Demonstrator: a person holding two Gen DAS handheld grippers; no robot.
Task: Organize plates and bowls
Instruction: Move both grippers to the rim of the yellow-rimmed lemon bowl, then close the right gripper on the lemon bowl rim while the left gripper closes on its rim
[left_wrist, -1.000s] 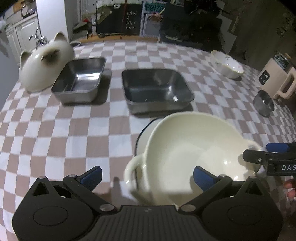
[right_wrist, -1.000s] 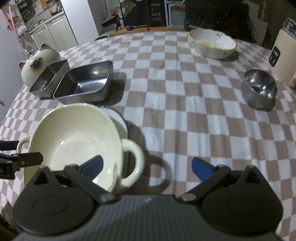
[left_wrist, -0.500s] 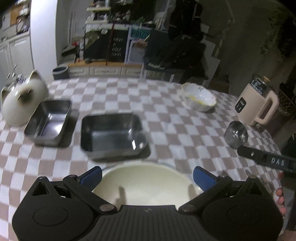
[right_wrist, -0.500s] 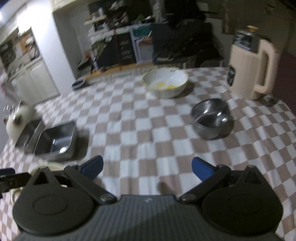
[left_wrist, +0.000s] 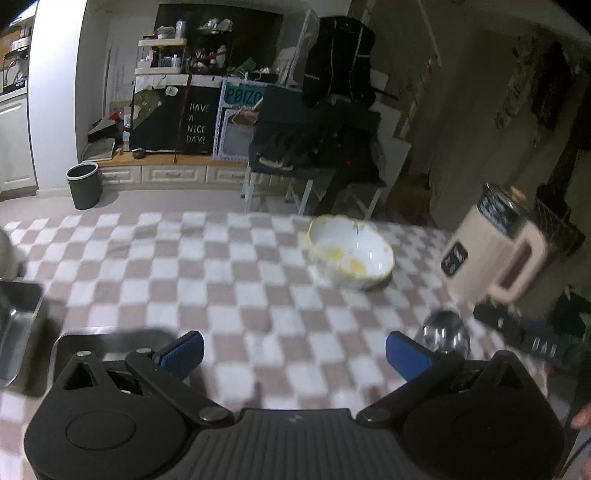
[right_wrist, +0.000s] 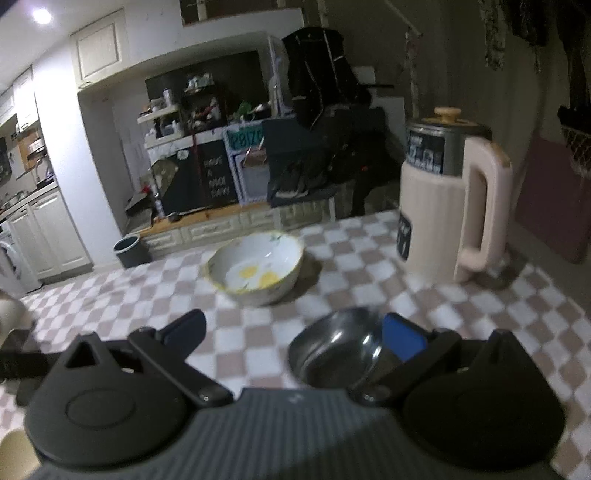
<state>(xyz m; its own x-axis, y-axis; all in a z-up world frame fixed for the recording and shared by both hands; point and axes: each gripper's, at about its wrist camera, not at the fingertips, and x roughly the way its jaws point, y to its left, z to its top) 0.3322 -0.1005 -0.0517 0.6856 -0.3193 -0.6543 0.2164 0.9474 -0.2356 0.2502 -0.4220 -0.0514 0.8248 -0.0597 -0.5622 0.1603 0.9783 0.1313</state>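
A white bowl with yellow lemon prints (left_wrist: 351, 256) stands on the checkered tablecloth at the far right; it also shows in the right wrist view (right_wrist: 255, 267). A small steel bowl (right_wrist: 334, 349) sits just ahead of my right gripper (right_wrist: 293, 332), whose right blue pad overlaps its rim. The steel bowl shows in the left wrist view (left_wrist: 445, 334) too. My left gripper (left_wrist: 293, 352) is open and empty above the cloth. Both grippers hold nothing. The right gripper's body (left_wrist: 532, 341) shows at the left view's right edge.
A beige jug with a handle (right_wrist: 448, 199) stands at the right of the table (left_wrist: 236, 266). Steel trays (left_wrist: 16, 325) lie at the left edge. A sliver of a cream bowl (right_wrist: 14, 456) shows bottom left. Shelves and a bin (left_wrist: 84, 181) stand beyond the table.
Both grippers have lifted away from the cream handled bowl and swung right and forward; the lemon bowl, steel bowl and jug now look closer. The cream bowl has dropped out of the left view.
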